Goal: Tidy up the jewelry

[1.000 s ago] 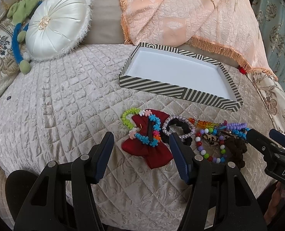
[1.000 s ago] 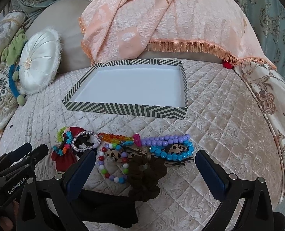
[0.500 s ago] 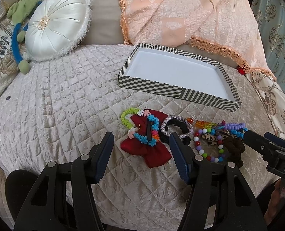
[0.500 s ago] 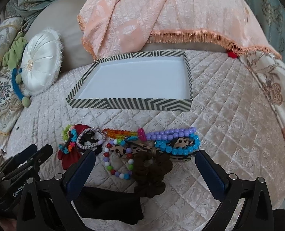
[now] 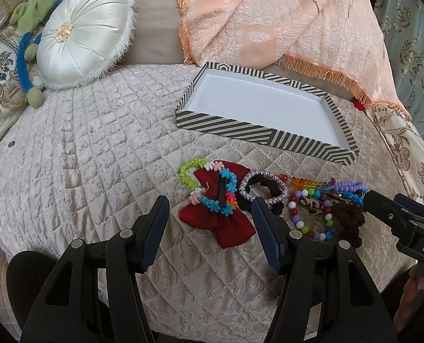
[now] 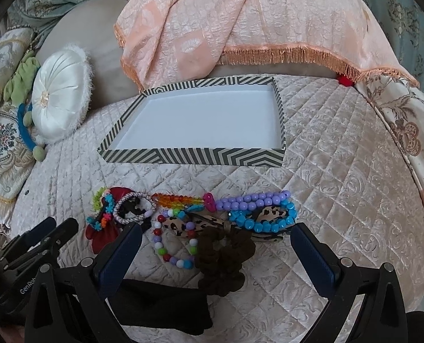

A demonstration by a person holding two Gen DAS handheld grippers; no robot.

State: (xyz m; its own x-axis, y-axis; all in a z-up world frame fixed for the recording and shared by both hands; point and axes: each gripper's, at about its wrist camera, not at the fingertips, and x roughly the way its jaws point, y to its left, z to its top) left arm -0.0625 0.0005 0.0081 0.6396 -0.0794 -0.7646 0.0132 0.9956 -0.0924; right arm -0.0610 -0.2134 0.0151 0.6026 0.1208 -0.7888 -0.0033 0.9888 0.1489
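We count one striped tray point(image 6: 194, 155), white inside and holding nothing, on the quilted bedspread point(image 5: 83, 154). In front of it lies the jewelry in a row: one red bow point(image 5: 226, 223) with a flower-bead bracelet point(image 5: 212, 188) on it, one silver-beaded ring point(image 5: 262, 185), one orange bead strand point(image 6: 177, 200), one round multicolour bead bracelet point(image 6: 174, 240), one purple bead strand point(image 6: 249, 203), one blue bead strand point(image 6: 257, 223), one leopard-print clip point(image 6: 183, 224) and one brown scrunchie point(image 6: 223, 263). We see one white round cushion point(image 5: 83, 40) at the back. Our left gripper point(image 5: 209, 214) stands moderately open over the bow, holding nothing. Our right gripper point(image 6: 215, 240) stands wide open around the scrunchie, gripping nothing
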